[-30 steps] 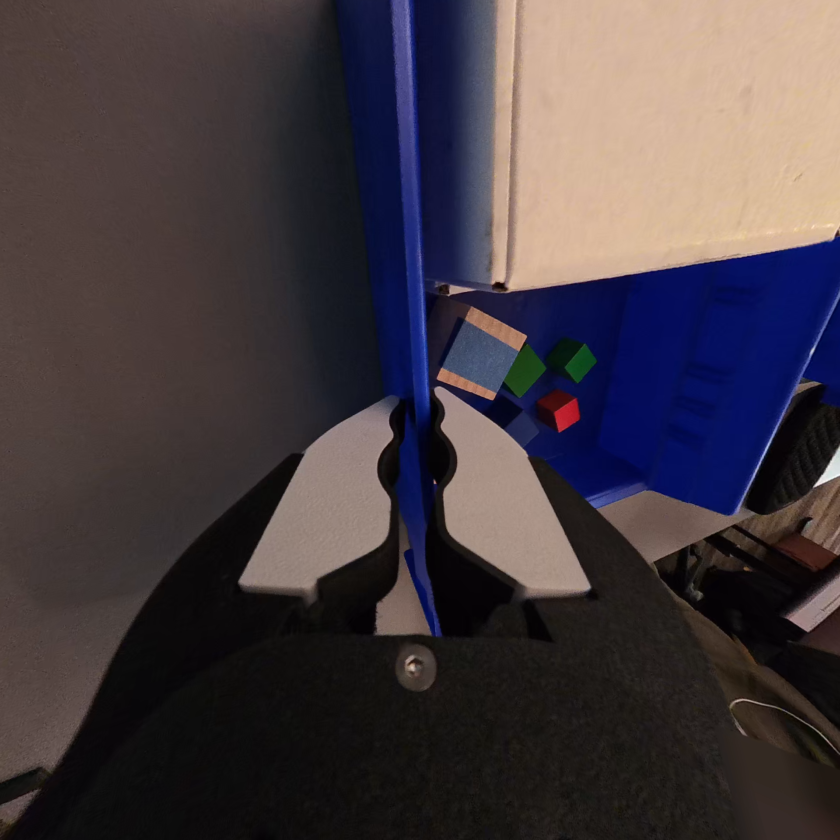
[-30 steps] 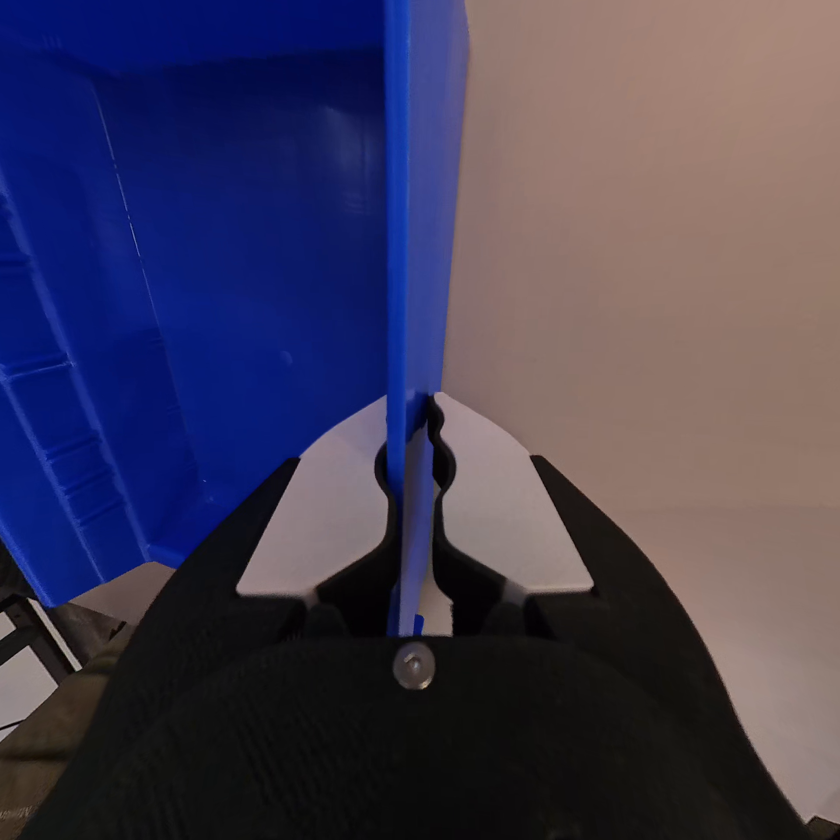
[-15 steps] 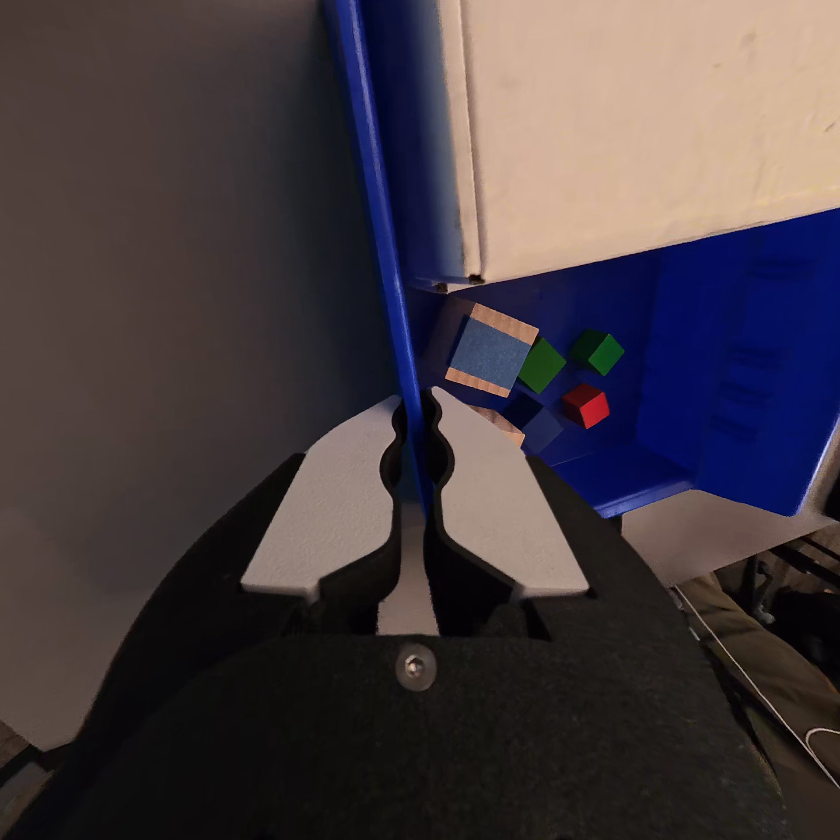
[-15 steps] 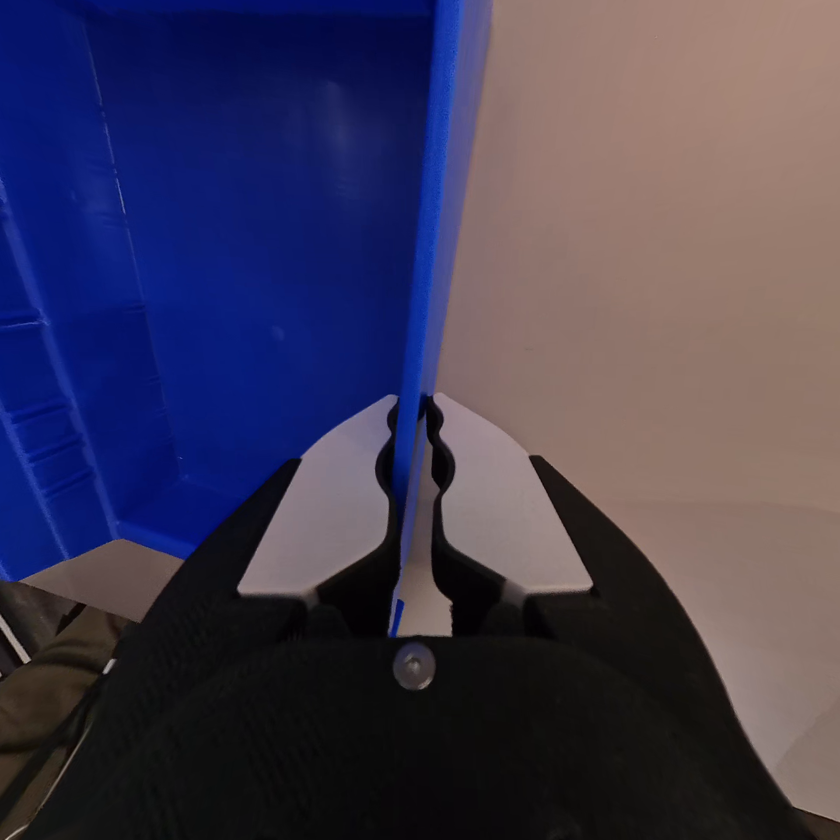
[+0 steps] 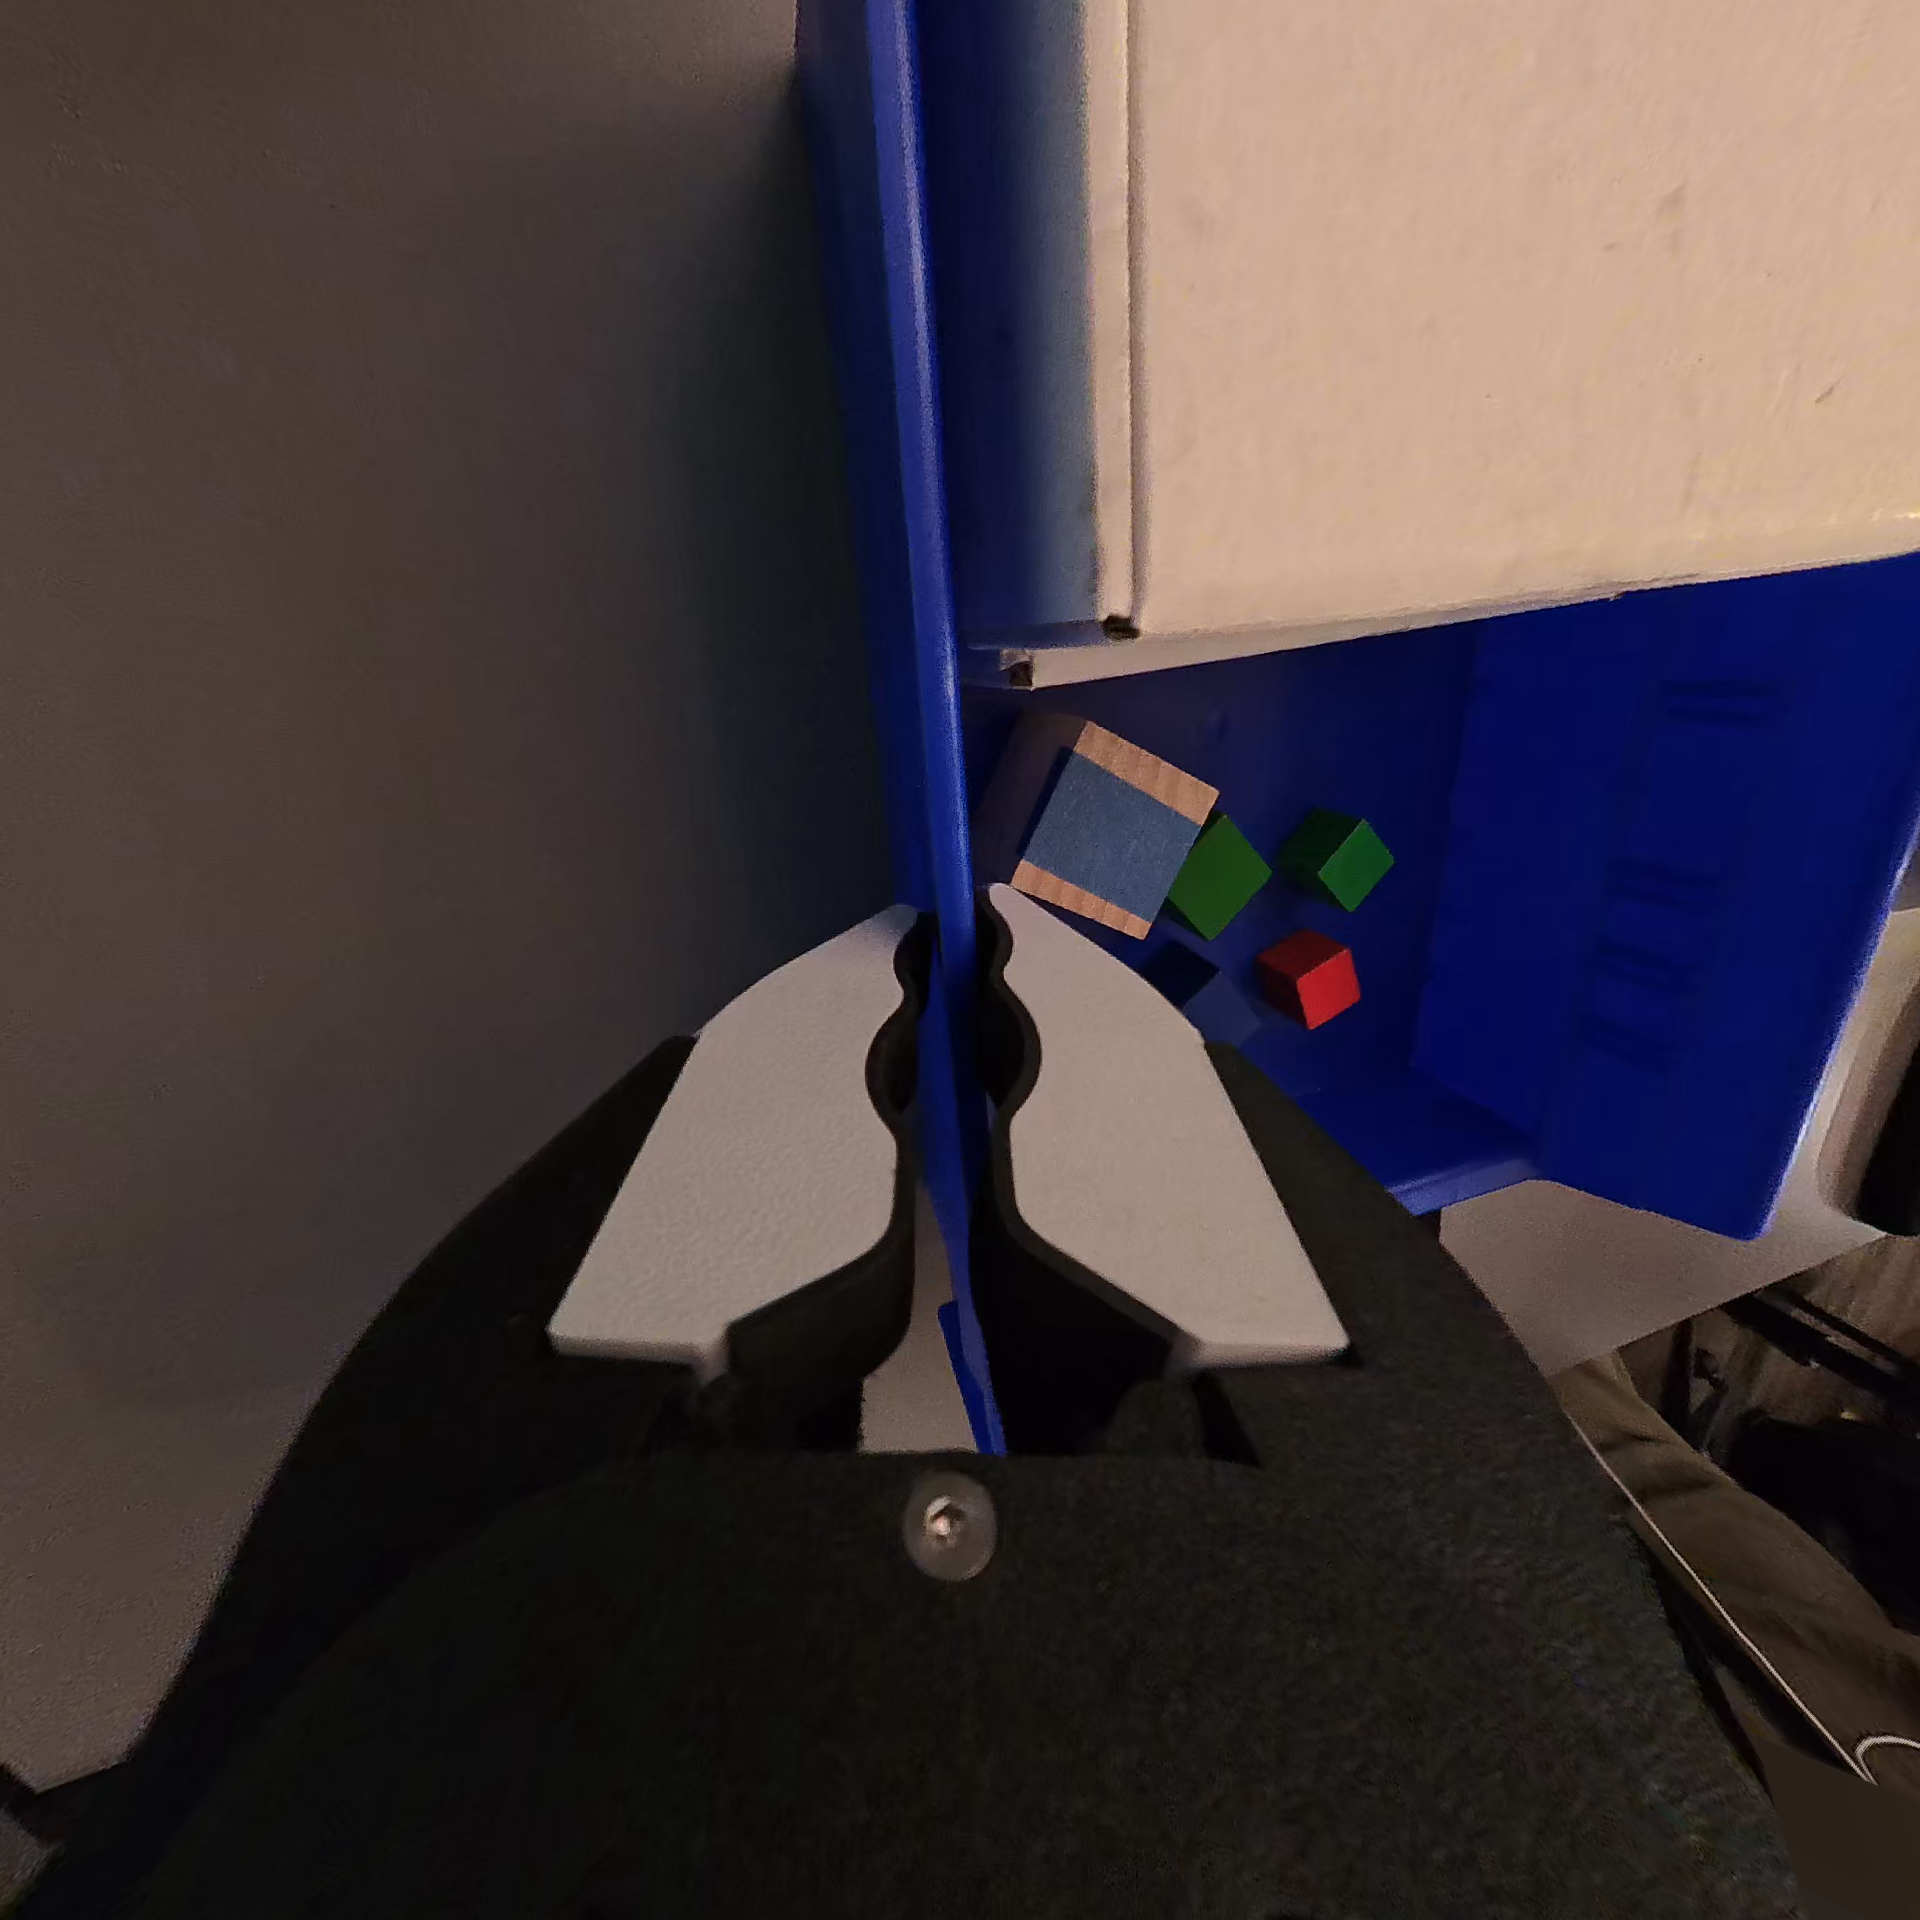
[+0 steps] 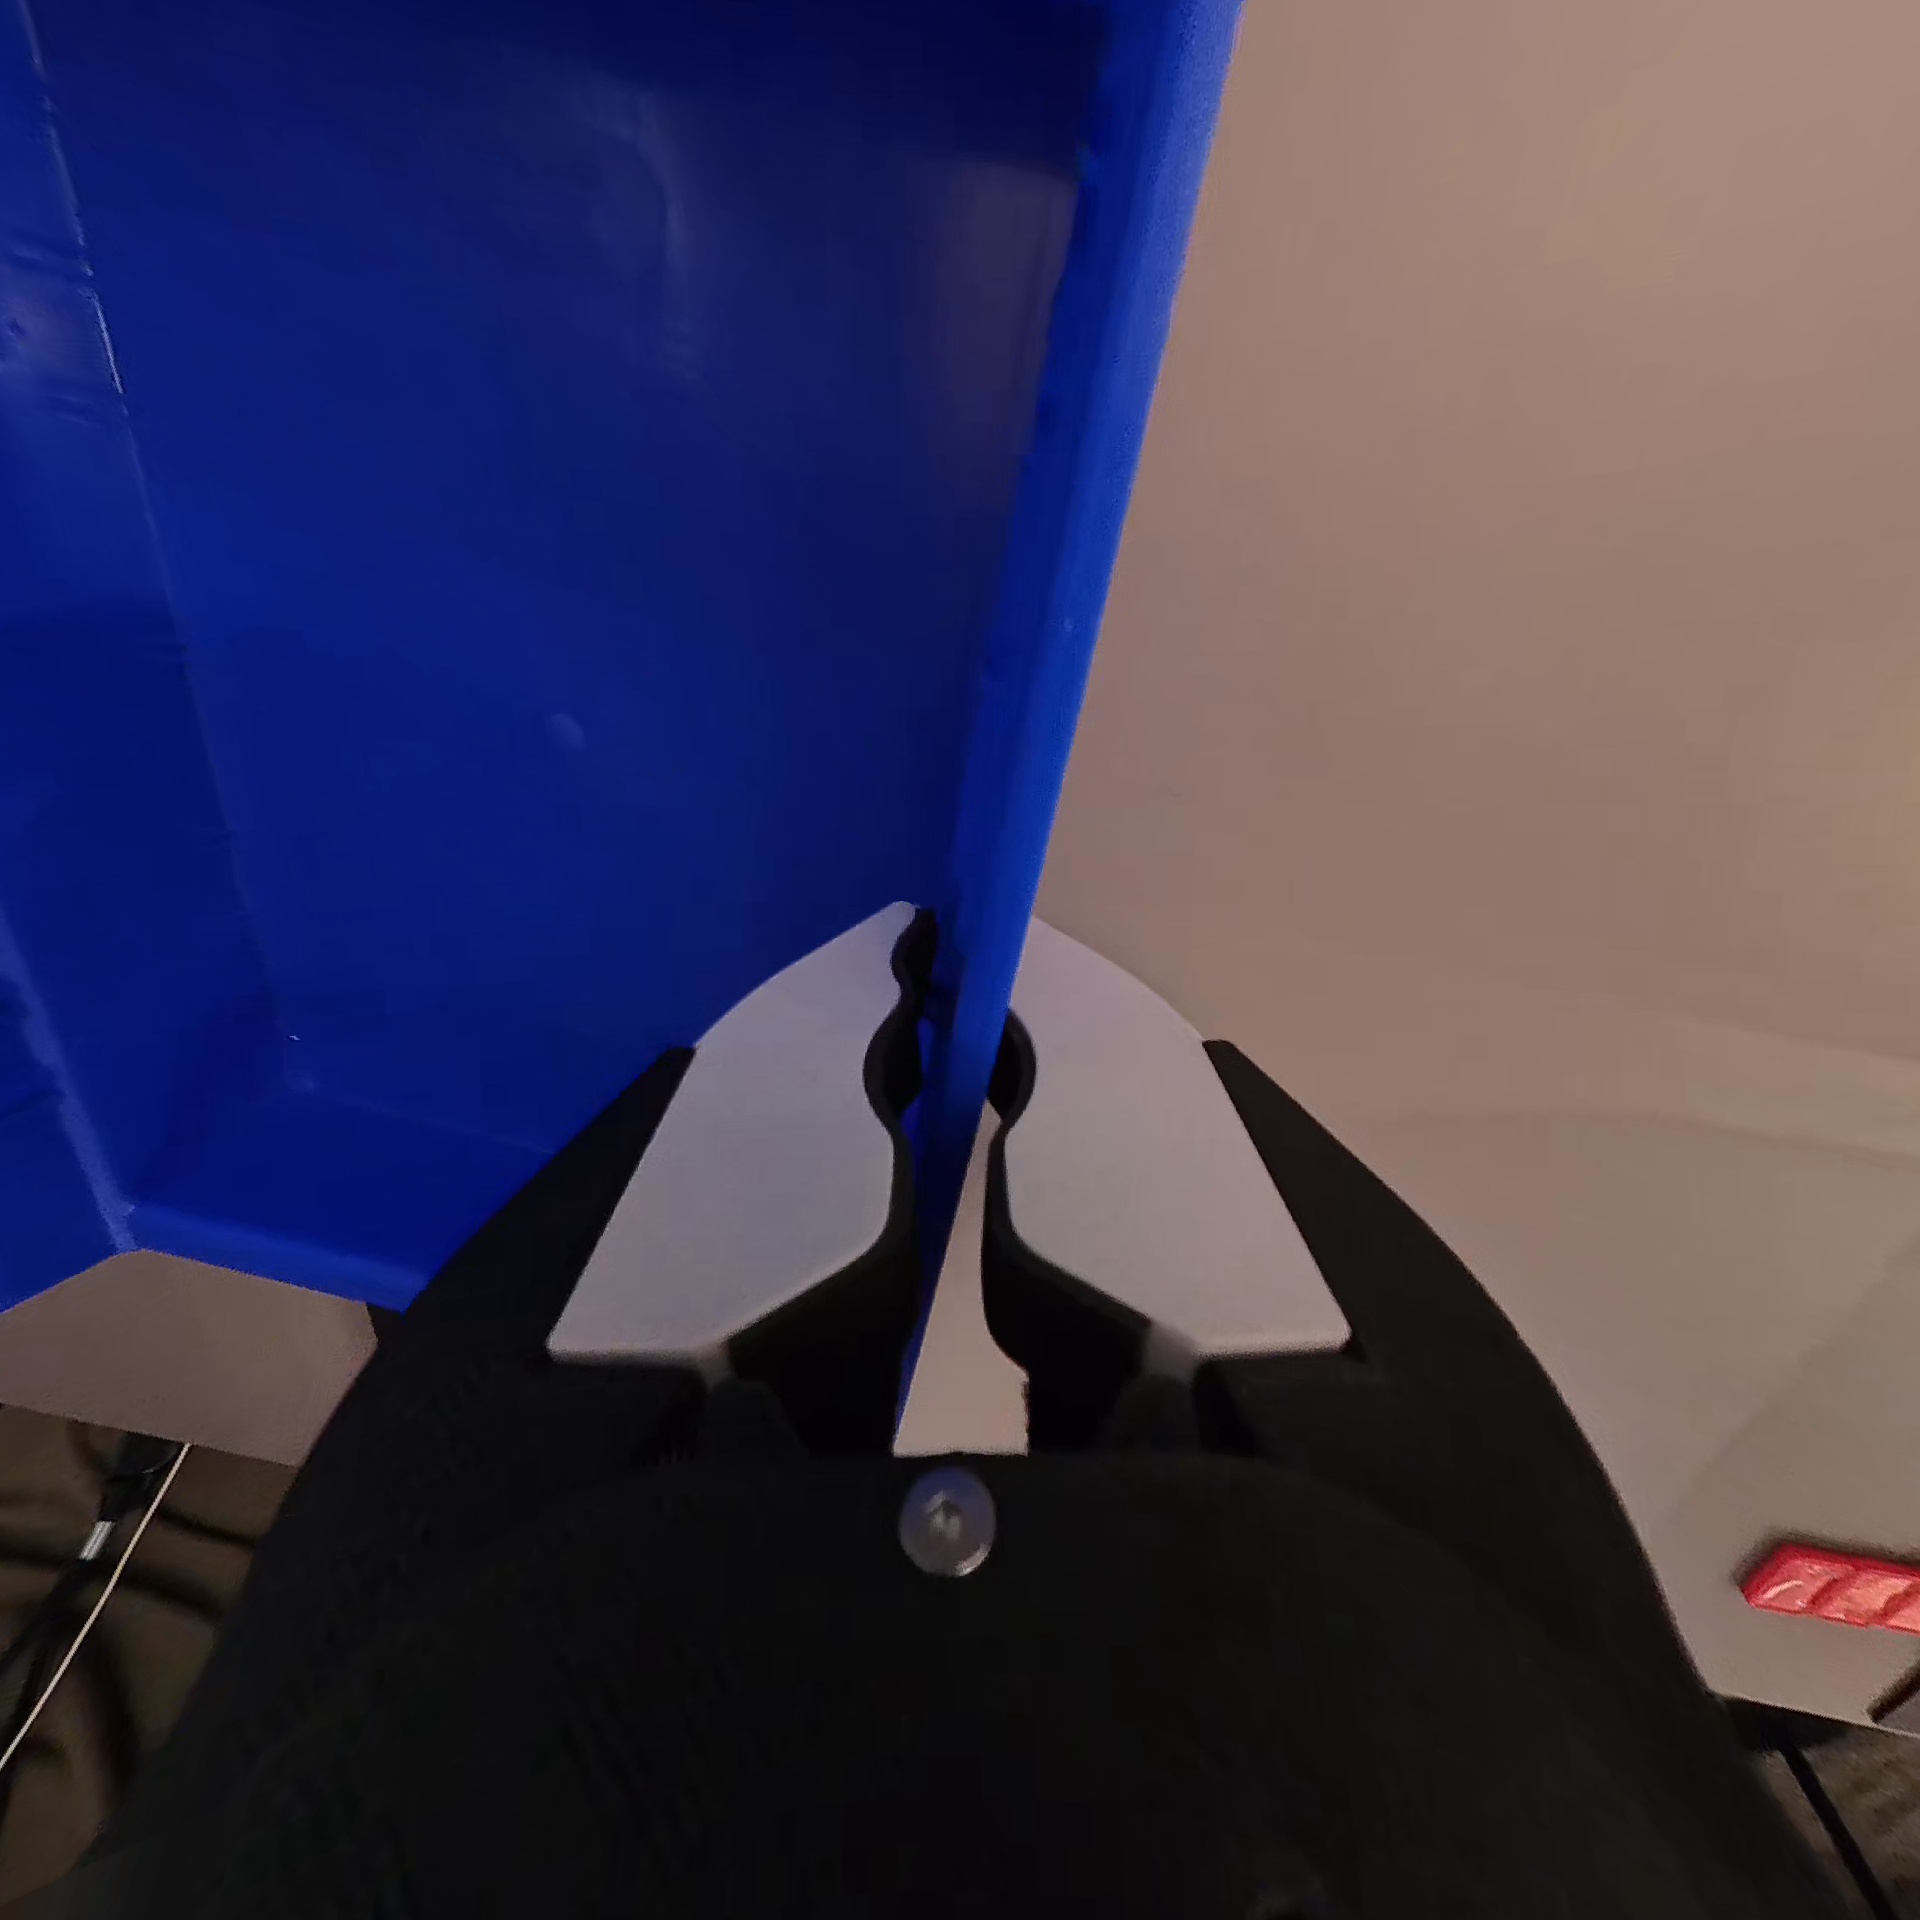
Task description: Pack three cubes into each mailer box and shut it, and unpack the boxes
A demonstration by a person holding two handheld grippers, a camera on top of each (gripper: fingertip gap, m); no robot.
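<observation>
My left gripper [image 5: 951, 920] is shut on the left wall of a blue plastic bin [image 5: 914, 520]. My right gripper [image 6: 961, 920] is shut on the bin's right wall [image 6: 1081, 582]. In the left wrist view a white mailer box [image 5: 1507, 312] lies in the bin, with a second white box edge [image 5: 1195, 657] under it. On the bin floor lie a wooden cube with blue tape [image 5: 1117, 831], two green cubes [image 5: 1218, 875] [image 5: 1340, 860], a red cube [image 5: 1309, 977] and a dark blue cube [image 5: 1205, 992]. The right wrist view shows only bare bin floor [image 6: 520, 623].
The pale table top [image 5: 364, 623] lies left of the bin and also right of it [image 6: 1558, 623]. The table's near edge [image 5: 1558, 1278] drops to dark clutter and cables below. A red object [image 6: 1839, 1605] sits at the lower right of the right wrist view. The left gripper's tips are roughly 70 cm from the right gripper's.
Both grippers keep their hold on the bin walls. The bin has shifted a little in both views, and the red object has come into the right wrist view.
</observation>
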